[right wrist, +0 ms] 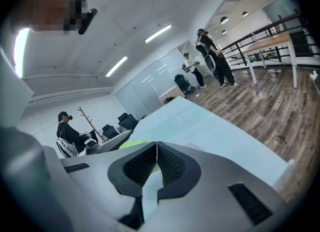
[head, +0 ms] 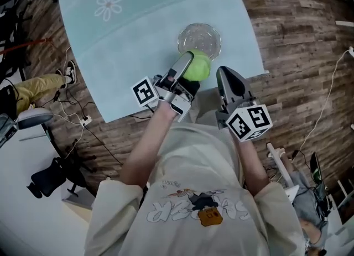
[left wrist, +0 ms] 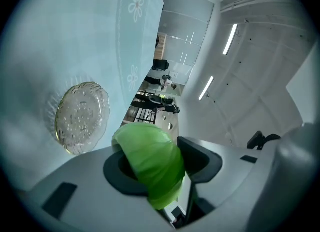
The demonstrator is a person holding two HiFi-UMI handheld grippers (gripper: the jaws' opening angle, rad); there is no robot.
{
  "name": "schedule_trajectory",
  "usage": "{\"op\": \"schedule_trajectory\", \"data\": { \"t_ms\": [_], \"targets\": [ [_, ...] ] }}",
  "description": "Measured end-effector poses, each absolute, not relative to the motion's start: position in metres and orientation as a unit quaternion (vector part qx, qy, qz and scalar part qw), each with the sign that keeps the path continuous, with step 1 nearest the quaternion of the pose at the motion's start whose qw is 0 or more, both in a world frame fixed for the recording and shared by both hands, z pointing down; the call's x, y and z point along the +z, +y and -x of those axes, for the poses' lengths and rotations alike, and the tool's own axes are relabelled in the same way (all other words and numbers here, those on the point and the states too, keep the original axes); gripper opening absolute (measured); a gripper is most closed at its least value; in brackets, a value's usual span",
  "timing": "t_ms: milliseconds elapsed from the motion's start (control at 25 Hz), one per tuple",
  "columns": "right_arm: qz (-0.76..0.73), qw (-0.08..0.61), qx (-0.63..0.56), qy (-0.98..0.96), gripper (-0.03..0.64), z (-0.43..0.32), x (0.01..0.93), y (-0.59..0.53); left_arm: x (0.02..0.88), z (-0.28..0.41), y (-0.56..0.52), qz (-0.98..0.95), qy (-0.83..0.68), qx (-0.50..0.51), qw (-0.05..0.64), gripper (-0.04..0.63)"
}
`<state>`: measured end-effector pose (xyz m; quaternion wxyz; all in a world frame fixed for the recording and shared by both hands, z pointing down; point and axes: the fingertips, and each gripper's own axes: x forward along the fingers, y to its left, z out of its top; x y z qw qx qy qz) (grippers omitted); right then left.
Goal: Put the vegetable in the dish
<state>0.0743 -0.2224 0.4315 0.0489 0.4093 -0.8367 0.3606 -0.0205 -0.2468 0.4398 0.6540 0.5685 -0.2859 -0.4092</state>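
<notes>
One broad bench [head: 138, 34], covered in pale blue-green cloth with white flower prints, fills most of what lies below me. Near its front edge sits the dish [head: 199, 39], round, of clear glass, with a scalloped rim and a bubbly, pebbled bottom; it holds nothing.

Just at the dish's near rim in the head view is the vegetable [head: 198, 67], a bright lime-green leafy lump, smooth and slightly glossy, with soft folds where the leaves wrap over one another. It is off the cloth, carried in my left claw [head: 188, 68]. That claw is partly closed, its two dark pads pressed against either side of the green bundle, which bulges out past the tips and hangs down between them. From the left gripper view the dish shows off to one side of the vegetable, not under it.

My right claw [right wrist: 157, 163] hangs just beside the left, near the bench's front edge. Its ribbed pads meet with nothing between them, and it touches neither vegetable nor dish.
</notes>
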Motion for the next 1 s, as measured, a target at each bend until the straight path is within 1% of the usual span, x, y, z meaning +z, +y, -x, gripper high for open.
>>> {"op": "schedule_trajectory", "data": {
  "t_ms": [160,280,680,1000],
  "targets": [
    [-0.405,0.069,0.376,-0.831,0.025,-0.061,0.459,-0.222,0.468,0.027,-0.278,-0.558,-0.286,-0.424,0.654,0.193],
    [-0.401,0.081,0.382,-0.829,0.025,-0.062,0.472,-0.224,0.483,0.026,-0.292,-0.559,-0.285,-0.415,0.659,0.194],
    [-0.420,0.086,0.380,-0.819,0.025,-0.065,0.497,-0.257,0.520,0.016,-0.309,-0.550,-0.284,-0.387,0.684,0.193],
    [-0.430,0.092,0.388,-0.810,0.025,-0.067,0.513,-0.262,0.538,0.008,-0.321,-0.546,-0.275,-0.375,0.697,0.192]
  ]
}}
